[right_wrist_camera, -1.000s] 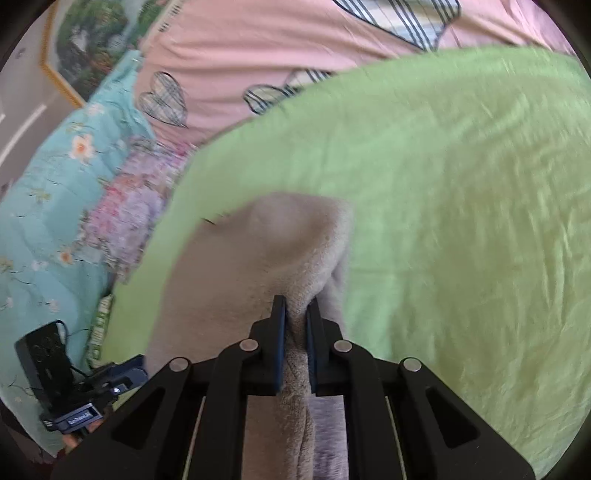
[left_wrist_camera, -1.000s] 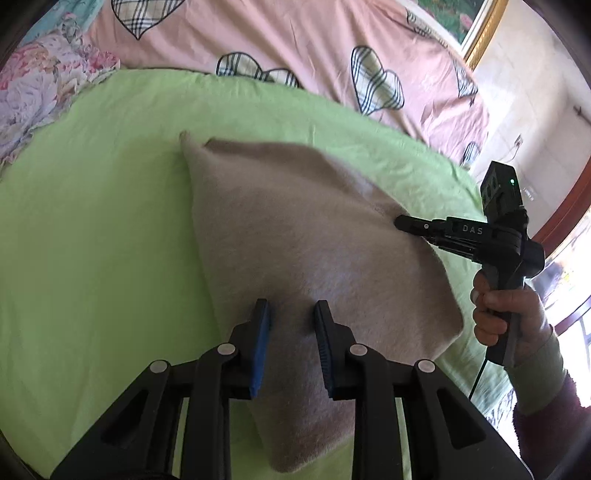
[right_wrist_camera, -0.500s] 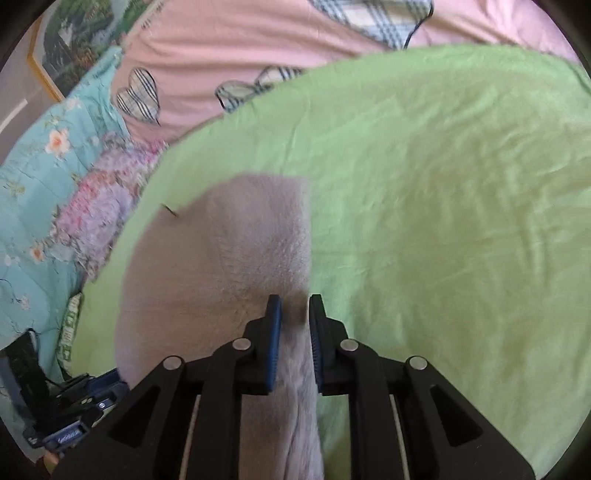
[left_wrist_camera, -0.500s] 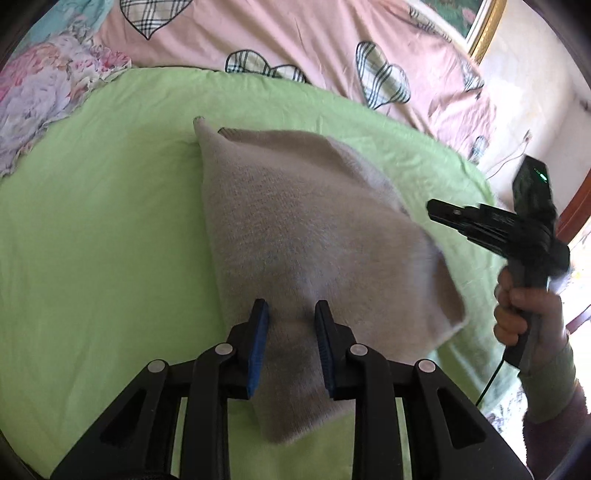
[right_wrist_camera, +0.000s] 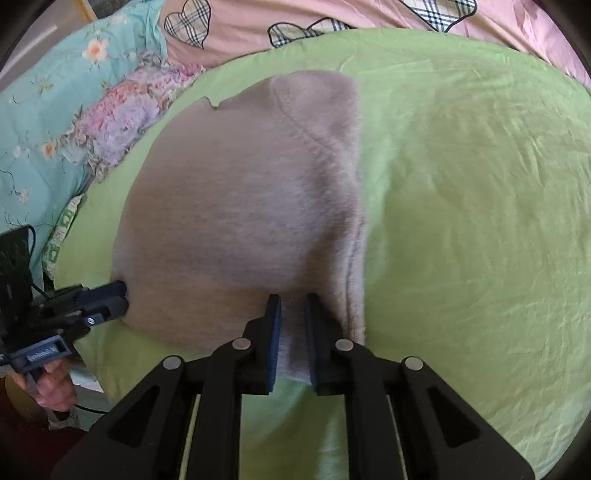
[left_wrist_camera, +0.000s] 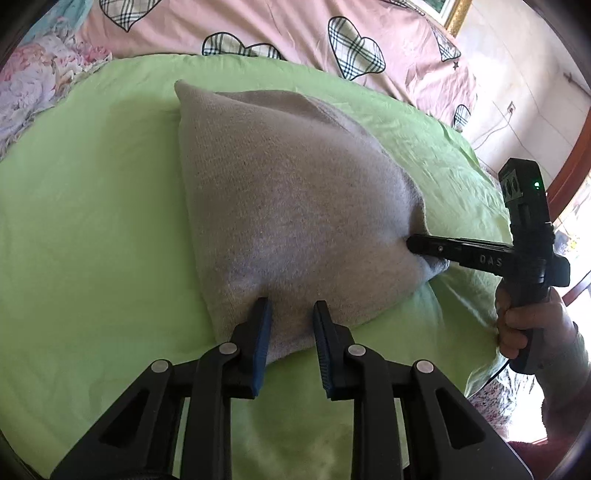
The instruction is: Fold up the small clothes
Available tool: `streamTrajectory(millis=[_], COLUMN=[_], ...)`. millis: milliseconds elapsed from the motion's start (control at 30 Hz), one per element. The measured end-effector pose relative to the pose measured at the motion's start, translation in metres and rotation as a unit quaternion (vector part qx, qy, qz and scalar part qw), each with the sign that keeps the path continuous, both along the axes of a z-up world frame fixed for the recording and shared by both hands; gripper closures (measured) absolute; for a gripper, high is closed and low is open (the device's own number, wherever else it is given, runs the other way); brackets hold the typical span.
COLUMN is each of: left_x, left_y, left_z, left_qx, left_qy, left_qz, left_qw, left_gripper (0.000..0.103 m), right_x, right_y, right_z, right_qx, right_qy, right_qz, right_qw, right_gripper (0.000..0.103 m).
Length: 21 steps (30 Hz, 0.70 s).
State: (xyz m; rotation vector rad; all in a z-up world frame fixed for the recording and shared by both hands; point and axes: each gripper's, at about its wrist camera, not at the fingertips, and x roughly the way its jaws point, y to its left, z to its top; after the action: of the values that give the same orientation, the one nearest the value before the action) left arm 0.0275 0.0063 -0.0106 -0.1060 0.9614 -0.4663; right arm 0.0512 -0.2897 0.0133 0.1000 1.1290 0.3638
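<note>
A beige knitted garment [left_wrist_camera: 288, 206] lies folded on a green sheet [left_wrist_camera: 92, 221]; it also shows in the right wrist view [right_wrist_camera: 240, 206]. My left gripper [left_wrist_camera: 291, 314] has its jaws partly open around the garment's near edge, cloth between the blue pads. My right gripper [right_wrist_camera: 291, 306] has its jaws narrowly apart with the garment's corner between them. In the left wrist view the right gripper [left_wrist_camera: 413, 245] reaches in at the garment's right corner. In the right wrist view the left gripper [right_wrist_camera: 118, 295] touches the garment's left edge.
A pink quilt with plaid hearts [left_wrist_camera: 295, 29] lies behind the green sheet. A teal floral quilt [right_wrist_camera: 55, 92] and a purple floral cloth [right_wrist_camera: 122, 114] lie at the left. A wall with a gold picture frame [left_wrist_camera: 458, 14] stands at the far right.
The garment's lifted right side has come down flatter on the sheet. The right gripper has opened a little and returned to the garment's corner. The left gripper stayed at the near edge.
</note>
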Motion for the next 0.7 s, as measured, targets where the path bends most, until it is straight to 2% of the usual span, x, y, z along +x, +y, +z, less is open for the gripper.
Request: streamTrajectory(millis=[67,233,433,700], left_x=[-0.002,-0.007,-0.010,-0.023], left_y=[0.001,0.008,0.003,0.024], left_z=[-0.001,-0.006,-0.002,0.008], left_qx=[-0.004,-0.020,0.006,-0.026], left_qy=[0.001,0.008,0.004,0.013], left_qz=[0.004,0.018,0.013,0.042], left_qw=[1.0000,0.9996,0.9999,0.9987], left_gripper=[0.080,0.080,0.080,0.081], right_x=[0.004,0.003,0.002,-0.026], right_y=[-0.004,-0.007,-0.012,-0.018], right_z=[0.002,0.000,-0.003,0.014], right_qx=[-0.012,-0.006,0.017,0.013], right_qy=[-0.003,0.000,-0.001,-0.007], right_qz=[-0.006,-0.005,-0.011,-0.034], right_qw=[1.000,1.000,1.000,0.999], right_gripper=[0.102,0.102,0.103,0.101])
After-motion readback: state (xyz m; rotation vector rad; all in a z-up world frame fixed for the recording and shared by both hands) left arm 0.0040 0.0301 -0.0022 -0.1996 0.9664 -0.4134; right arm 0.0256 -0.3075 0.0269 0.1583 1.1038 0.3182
